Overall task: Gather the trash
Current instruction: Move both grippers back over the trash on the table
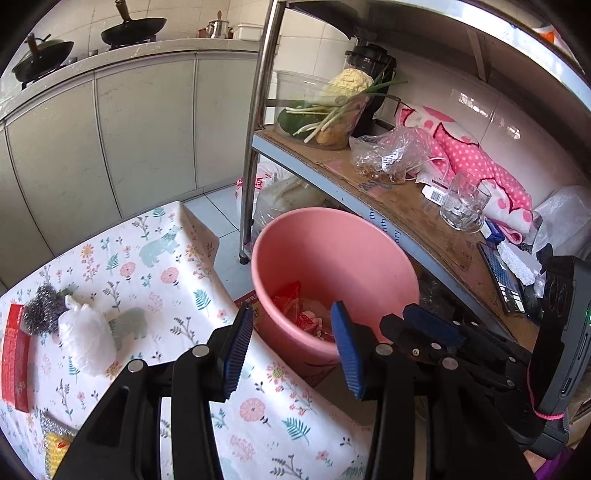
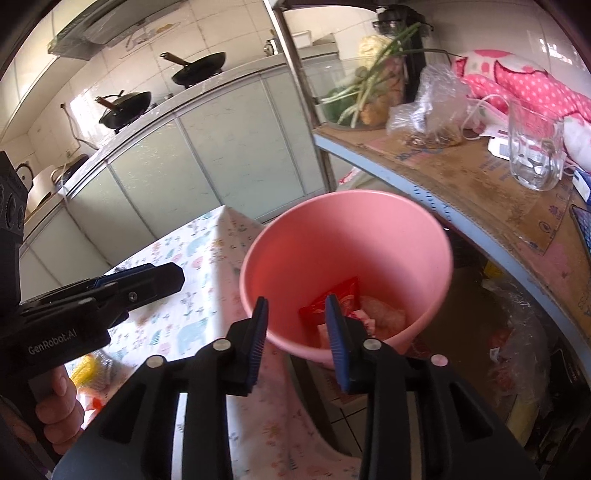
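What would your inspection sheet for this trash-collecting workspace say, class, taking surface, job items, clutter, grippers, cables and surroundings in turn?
Surface: floral tablecloth covers the table.
Job's things: pink bin beside the table holds red wrappers; white bag, steel scourer and red box lie on the cloth.
Clutter: shelf carries a drinking glass, vegetables and a plastic bag.
Grippers: left gripper and right gripper open, empty, over the bin.
Cables: thin white cord on the shelf.
Surroundings: woks on the counter.

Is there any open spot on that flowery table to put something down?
Yes: the tablecloth is bare between the white bag and the pink bucket. The left edge is crowded: steel scrubber, red box. The shelf is cluttered.
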The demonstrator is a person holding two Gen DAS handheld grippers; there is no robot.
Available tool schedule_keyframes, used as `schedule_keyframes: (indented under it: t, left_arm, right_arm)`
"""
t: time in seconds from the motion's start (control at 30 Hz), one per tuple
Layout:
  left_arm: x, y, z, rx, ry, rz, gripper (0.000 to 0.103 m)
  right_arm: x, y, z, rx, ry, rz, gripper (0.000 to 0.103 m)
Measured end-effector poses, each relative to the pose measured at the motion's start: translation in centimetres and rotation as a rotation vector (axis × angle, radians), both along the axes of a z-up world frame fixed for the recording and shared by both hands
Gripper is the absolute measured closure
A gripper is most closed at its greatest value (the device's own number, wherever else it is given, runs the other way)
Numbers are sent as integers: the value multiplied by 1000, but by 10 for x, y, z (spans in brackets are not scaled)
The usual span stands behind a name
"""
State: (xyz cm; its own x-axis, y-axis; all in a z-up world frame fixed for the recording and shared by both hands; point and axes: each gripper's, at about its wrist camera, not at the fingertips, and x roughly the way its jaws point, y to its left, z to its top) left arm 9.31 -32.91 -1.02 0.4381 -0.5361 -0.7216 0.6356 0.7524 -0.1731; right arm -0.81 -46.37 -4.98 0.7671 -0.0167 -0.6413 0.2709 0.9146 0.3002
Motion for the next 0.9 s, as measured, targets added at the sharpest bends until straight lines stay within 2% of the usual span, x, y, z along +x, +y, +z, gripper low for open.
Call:
schedule_keyframes:
  t: [0.57,0.63,0.9]
  left_arm:
    - [-8,102,22,-55,-33,98,60]
    - [-4,116,23,-56,-30,121,60]
    - [13,183,20,-59,-32,261,60]
  right_arm:
    - [8,60,7,-7,36,93,63]
    - [12,67,7,-8,38,106,58]
    - [34,101,8,-41,50,197,58]
